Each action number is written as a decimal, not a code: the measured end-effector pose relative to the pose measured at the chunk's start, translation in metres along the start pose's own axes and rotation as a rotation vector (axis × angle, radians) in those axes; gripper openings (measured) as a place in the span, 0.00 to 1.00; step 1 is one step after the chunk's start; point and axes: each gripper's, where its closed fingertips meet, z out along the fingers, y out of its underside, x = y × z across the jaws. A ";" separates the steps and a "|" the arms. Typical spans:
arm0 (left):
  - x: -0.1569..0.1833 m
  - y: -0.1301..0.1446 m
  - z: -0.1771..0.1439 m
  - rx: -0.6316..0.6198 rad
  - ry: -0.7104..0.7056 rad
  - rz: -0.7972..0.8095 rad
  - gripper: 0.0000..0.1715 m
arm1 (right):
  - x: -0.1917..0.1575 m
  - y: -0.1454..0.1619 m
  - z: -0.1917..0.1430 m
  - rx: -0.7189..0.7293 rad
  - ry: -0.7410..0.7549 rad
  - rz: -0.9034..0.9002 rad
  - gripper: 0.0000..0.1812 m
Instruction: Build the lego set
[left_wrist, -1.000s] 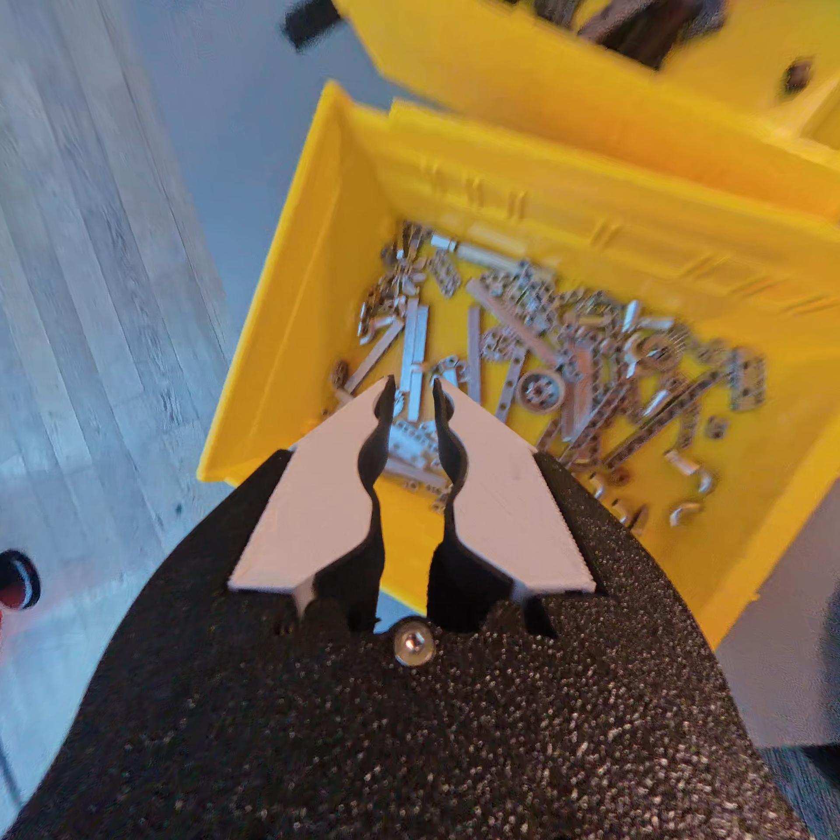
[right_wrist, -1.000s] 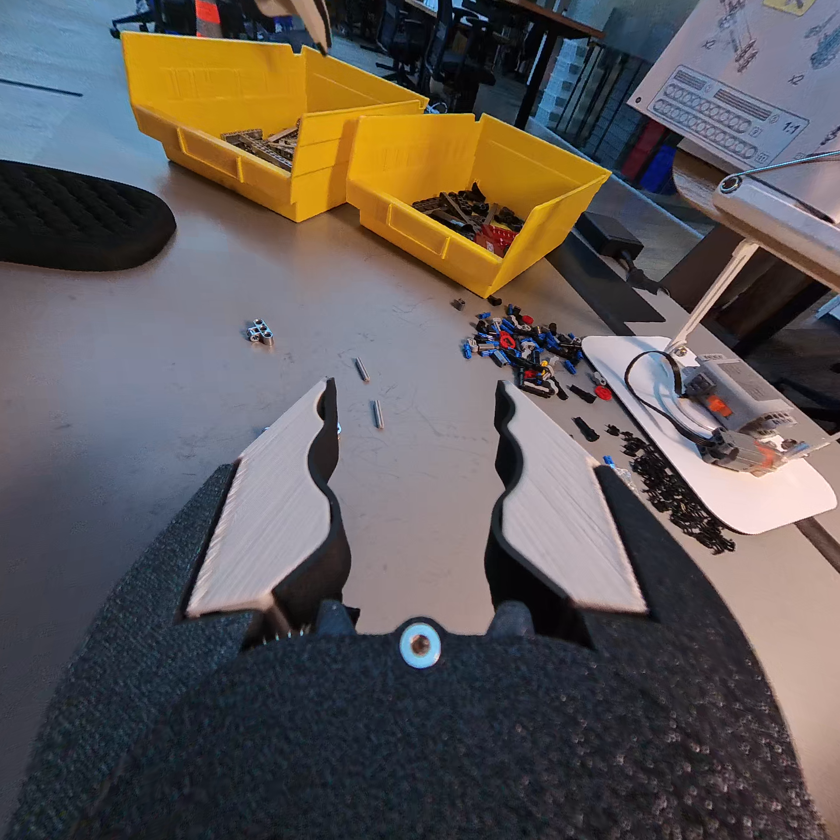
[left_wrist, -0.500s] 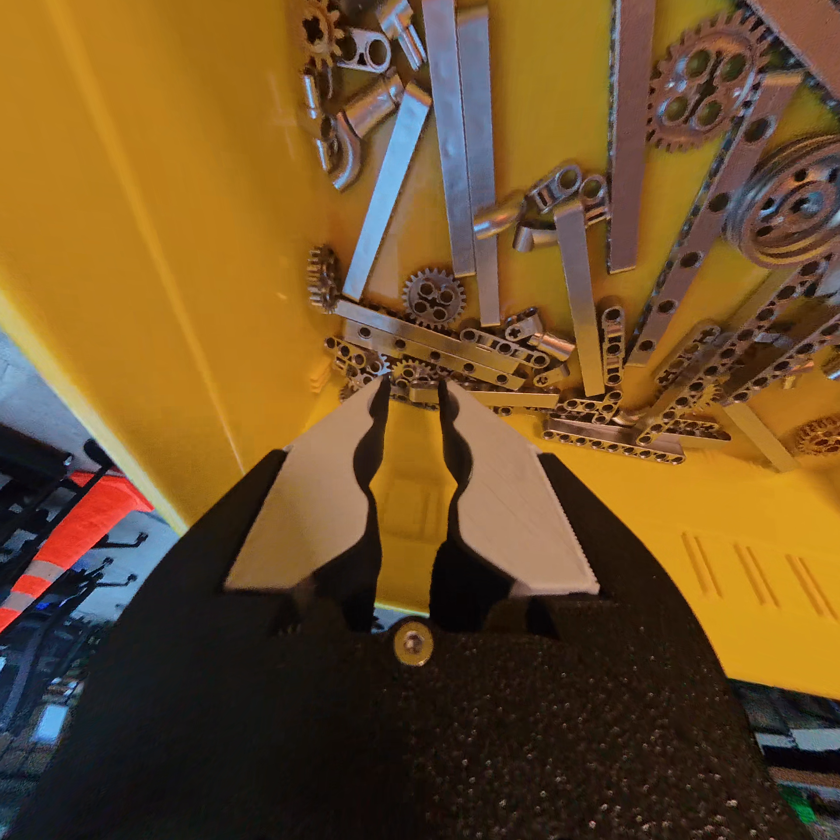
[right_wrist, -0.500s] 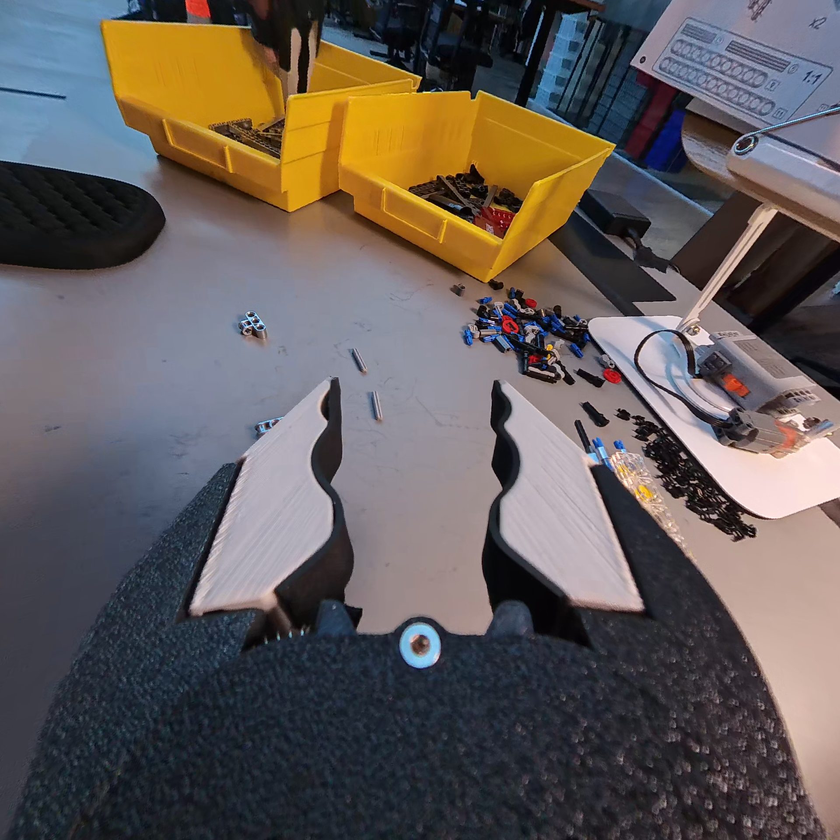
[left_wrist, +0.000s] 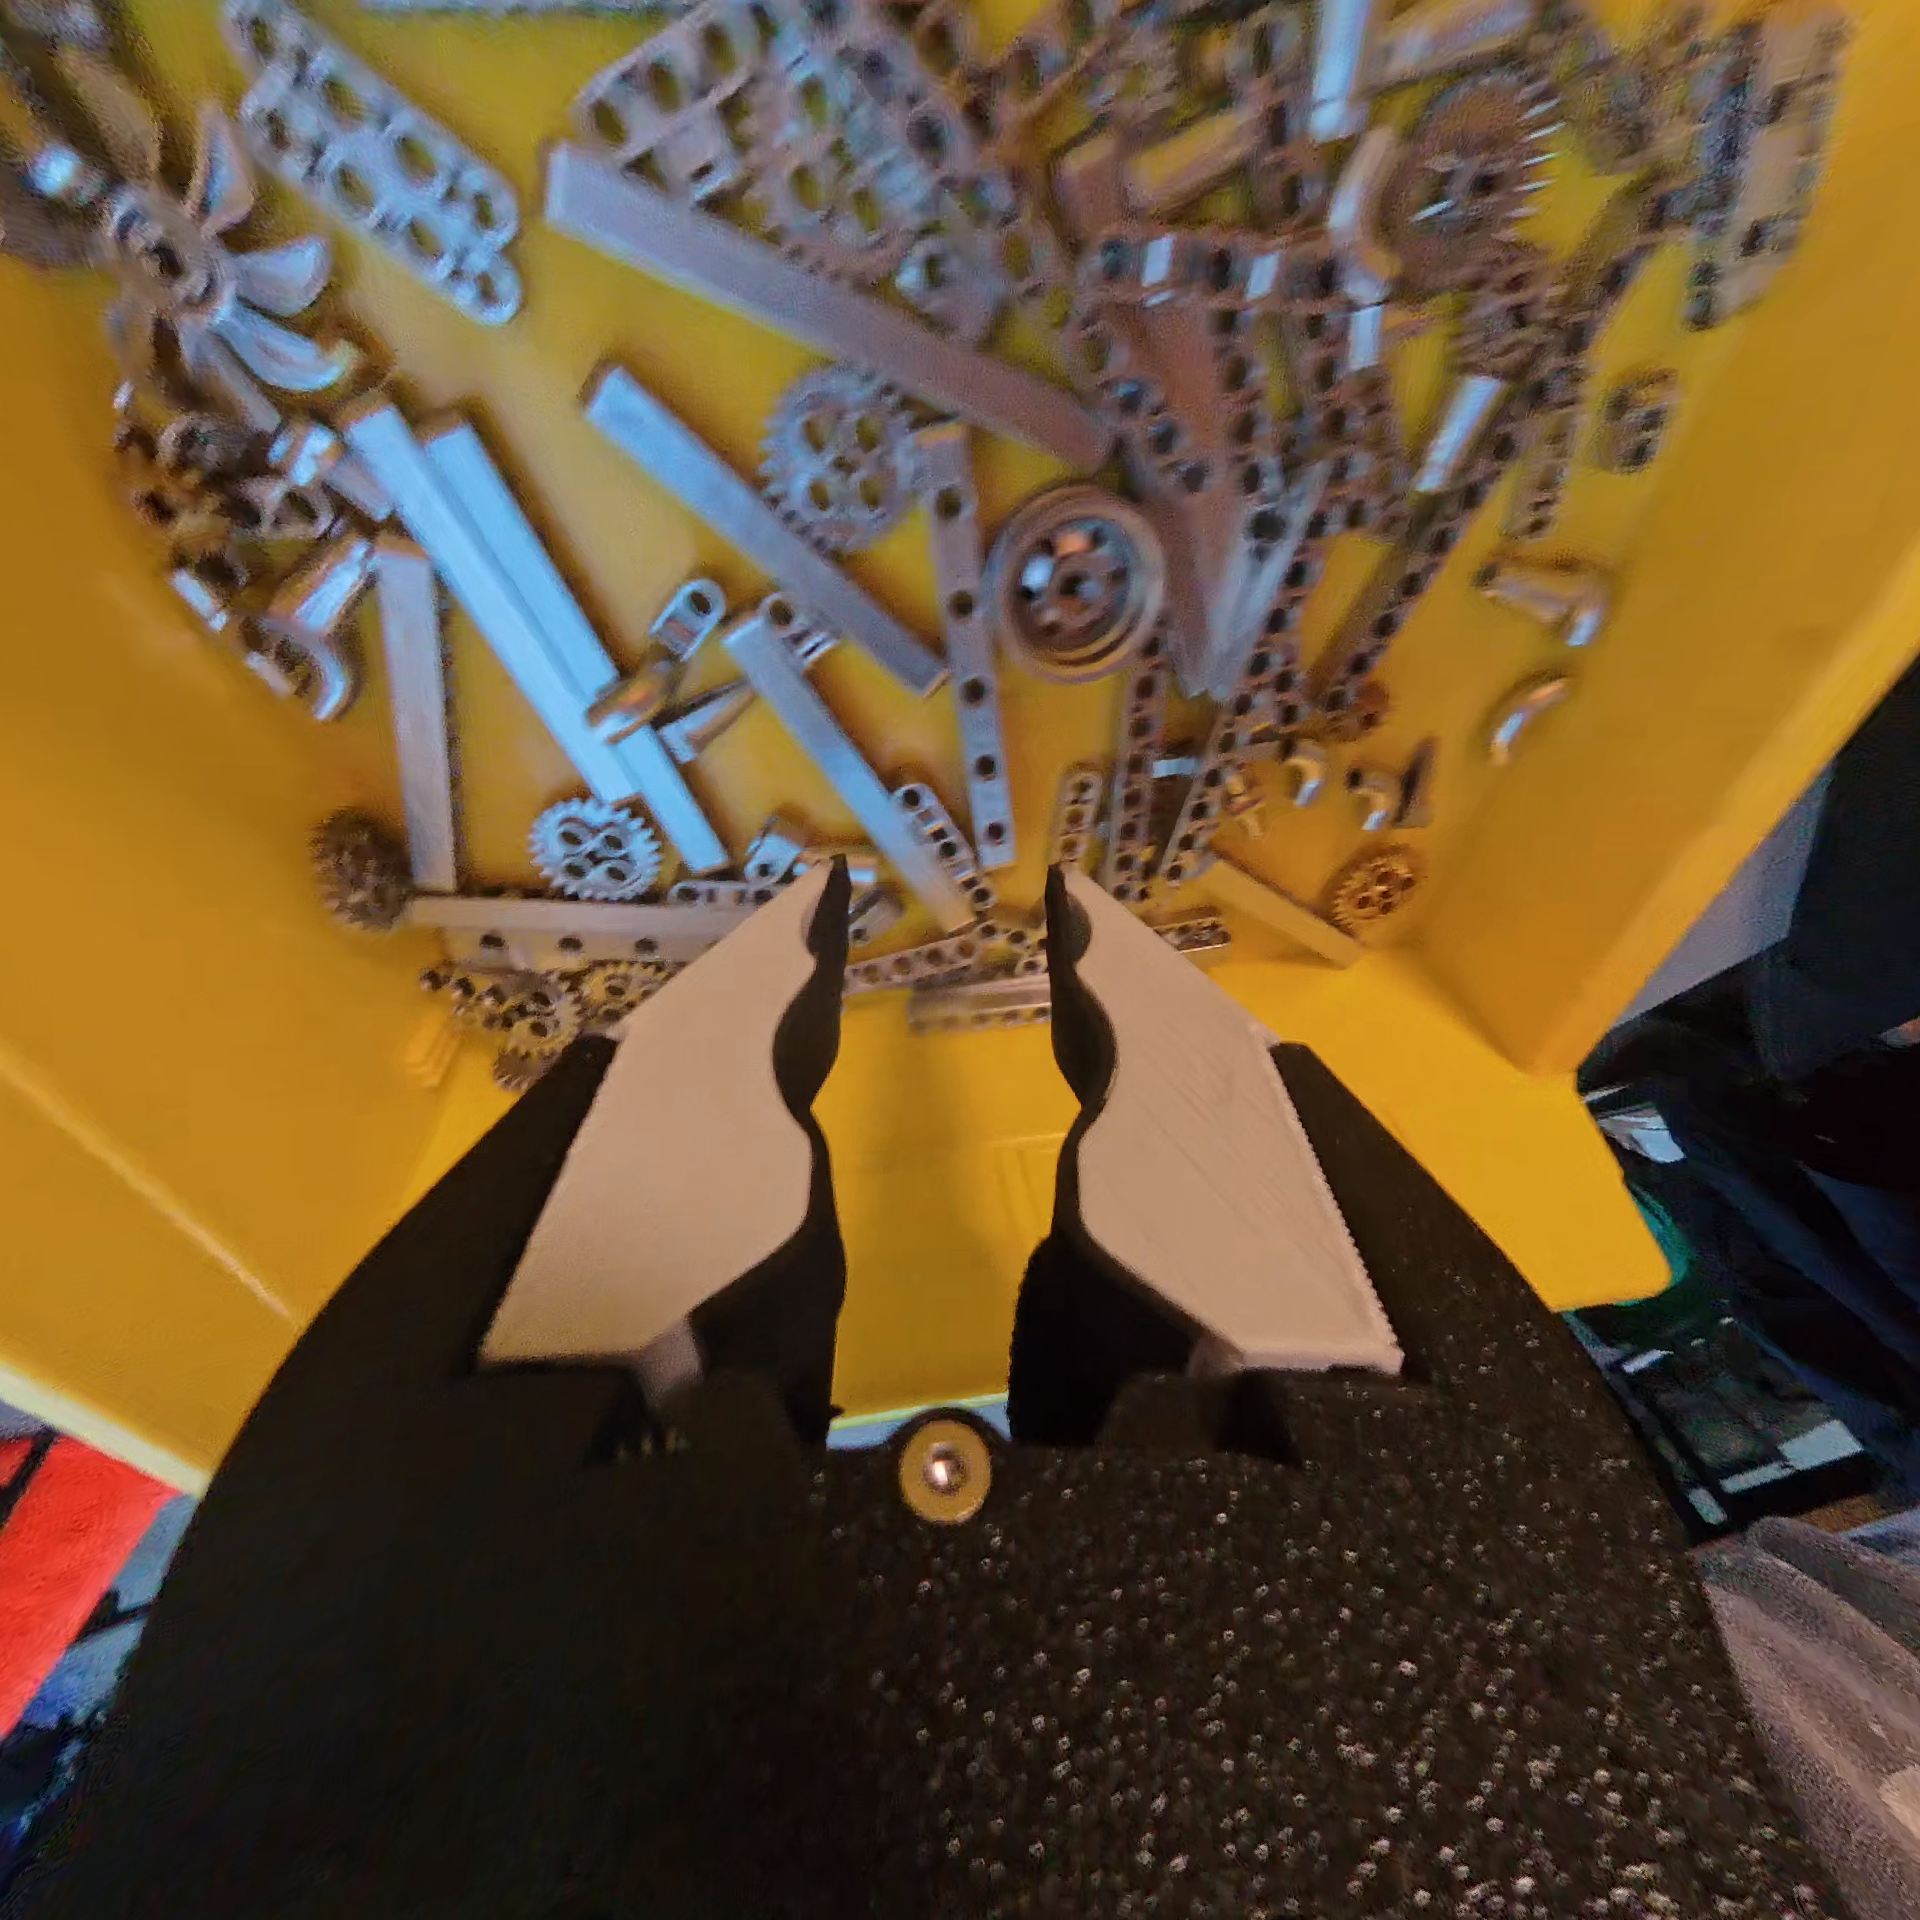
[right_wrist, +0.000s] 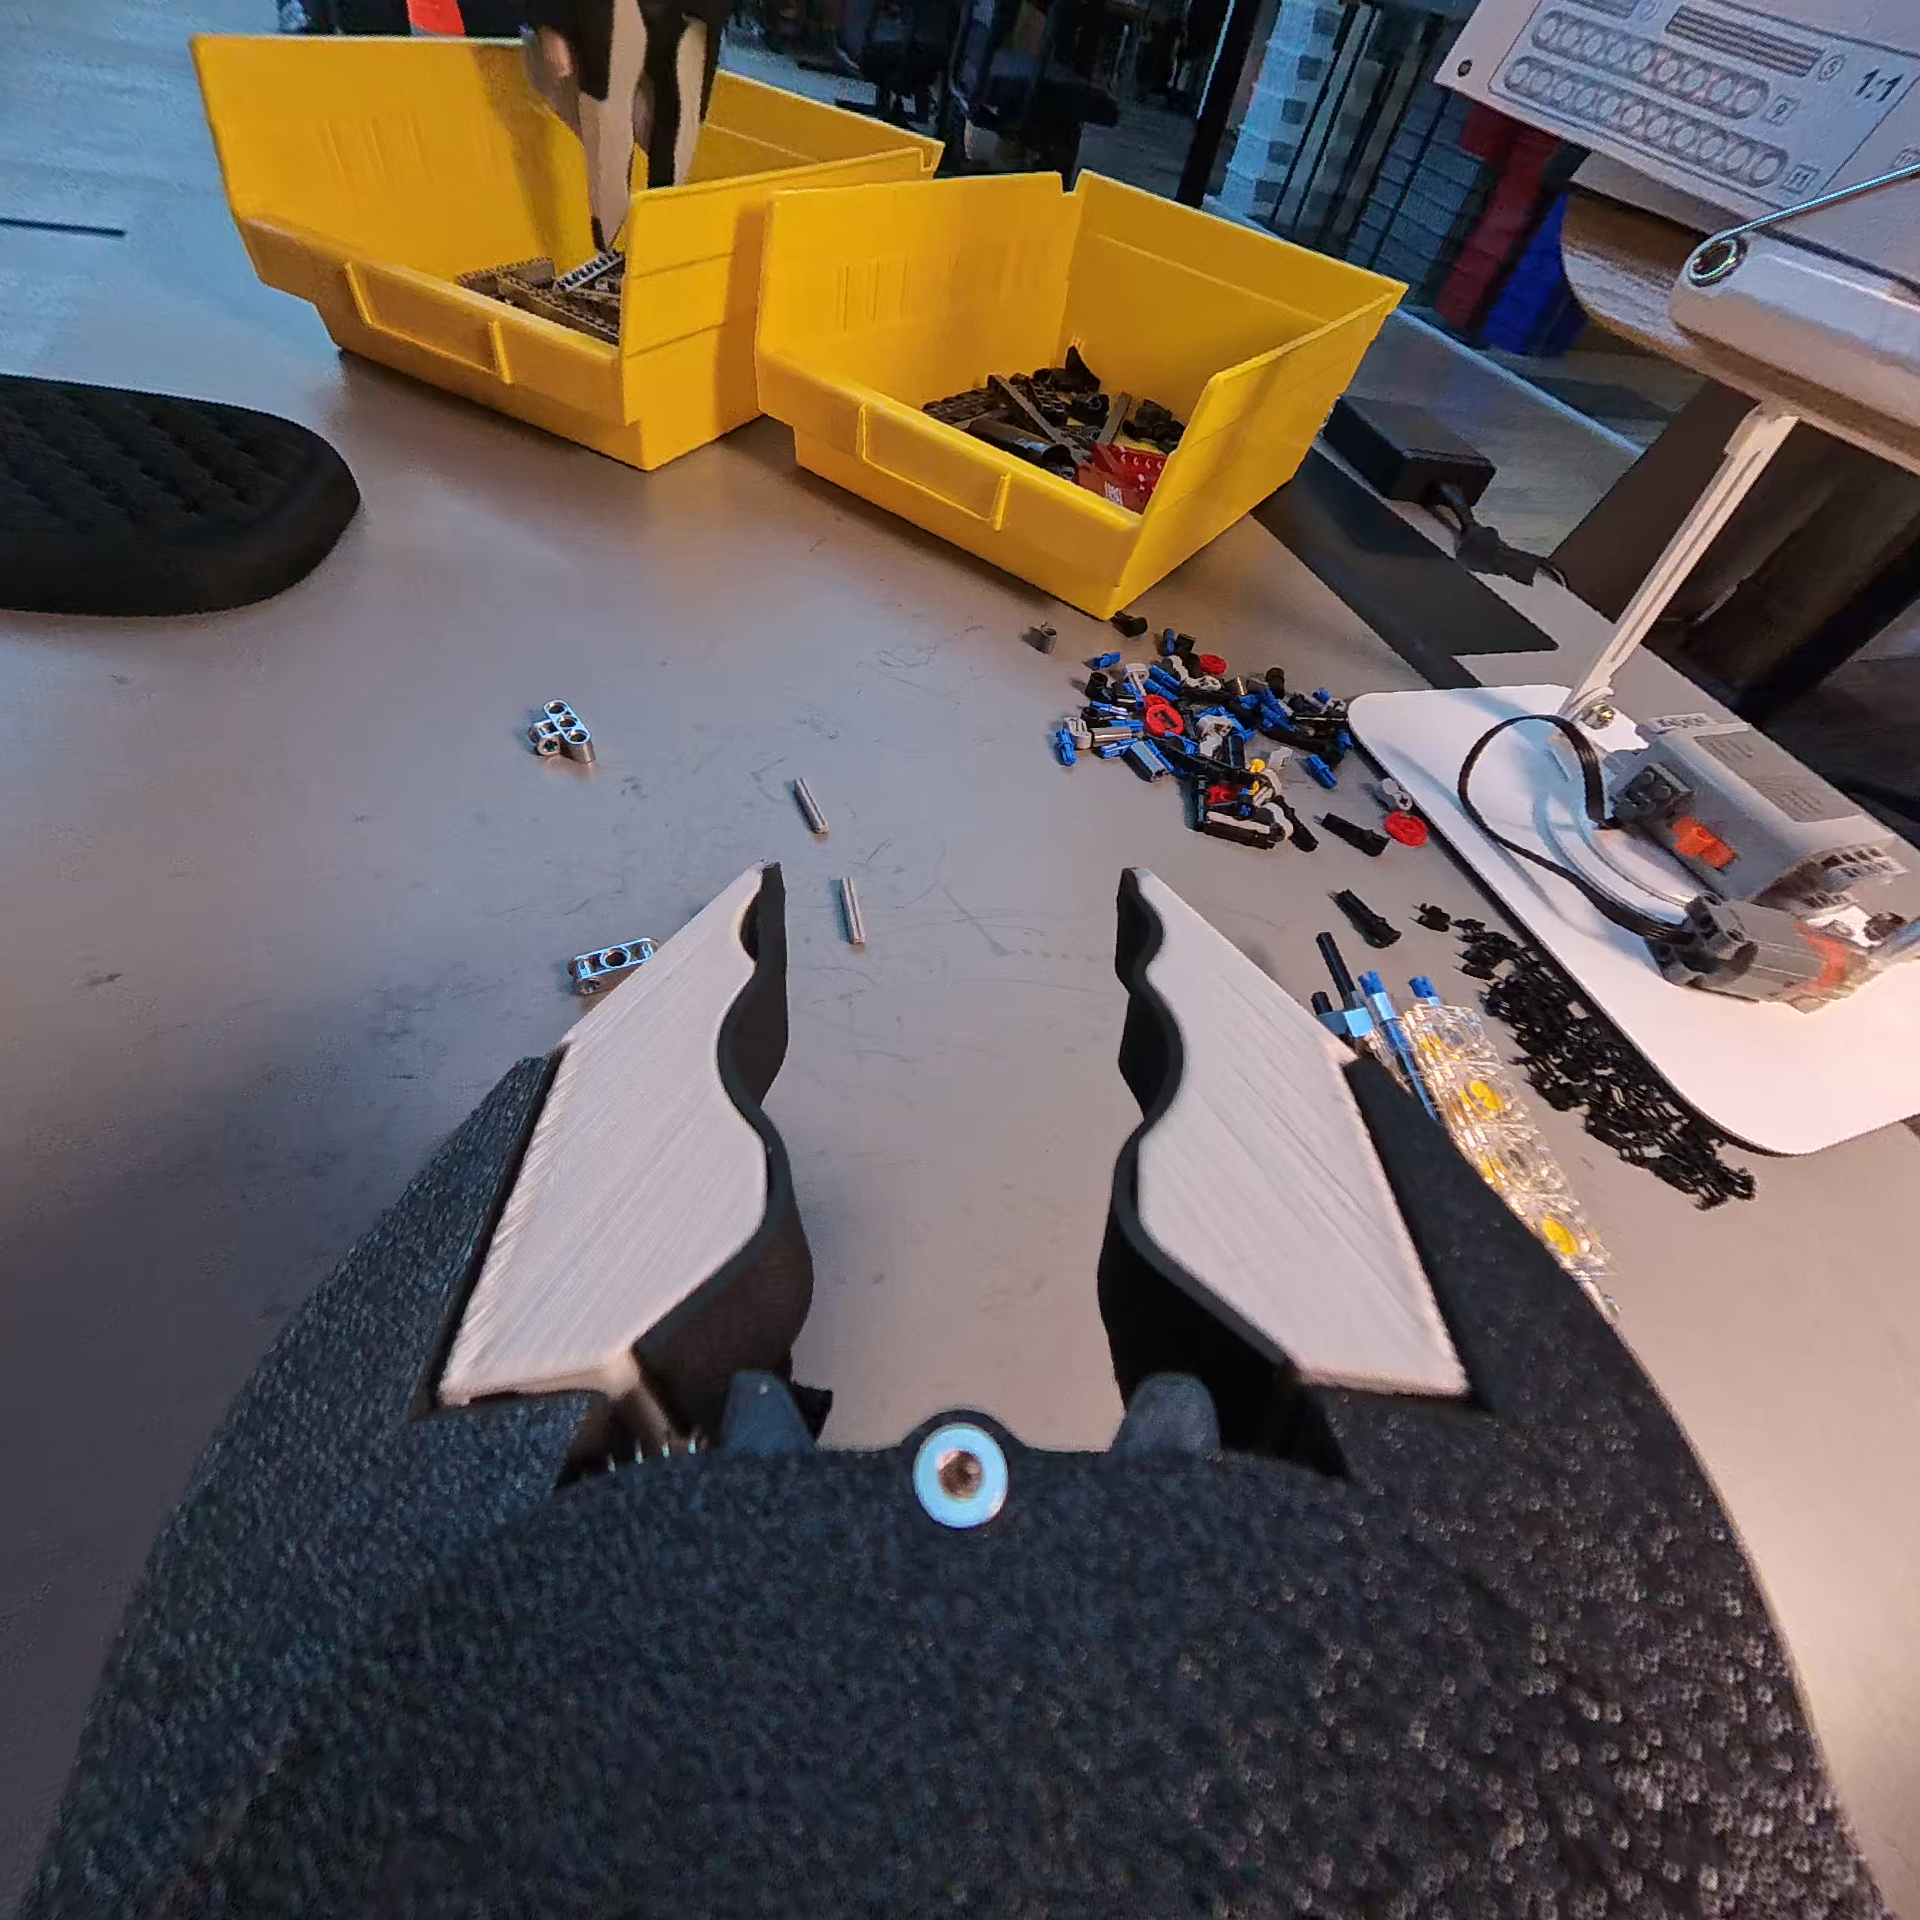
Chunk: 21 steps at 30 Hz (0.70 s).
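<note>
We hold our left gripper (left_wrist: 940, 883) parted and empty low inside the yellow bin (left_wrist: 156, 1039), just over blurred grey beams and gears (left_wrist: 592, 847), while our right gripper (right_wrist: 951, 883), spread wide with nothing in it, hovers over the counter (right_wrist: 312, 852) near two small grey pins (right_wrist: 852, 910).

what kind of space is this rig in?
Looks like a workshop or lab bench for building-brick kits: yellow parts bins of grey beams and gears on a grey table, loose pins, a printed build sheet; office chairs behind.
</note>
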 end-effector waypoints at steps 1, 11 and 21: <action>0.011 -0.005 -0.001 0.022 0.003 0.036 0.21 | 0.000 0.000 0.000 -0.001 0.000 0.001 0.34; 0.048 -0.014 0.033 0.028 -0.077 0.177 0.10 | -0.001 0.002 0.003 -0.018 -0.003 -0.010 0.34; -0.008 -0.023 0.000 0.174 -0.268 0.065 0.08 | 0.000 0.003 0.003 -0.025 0.009 -0.018 0.33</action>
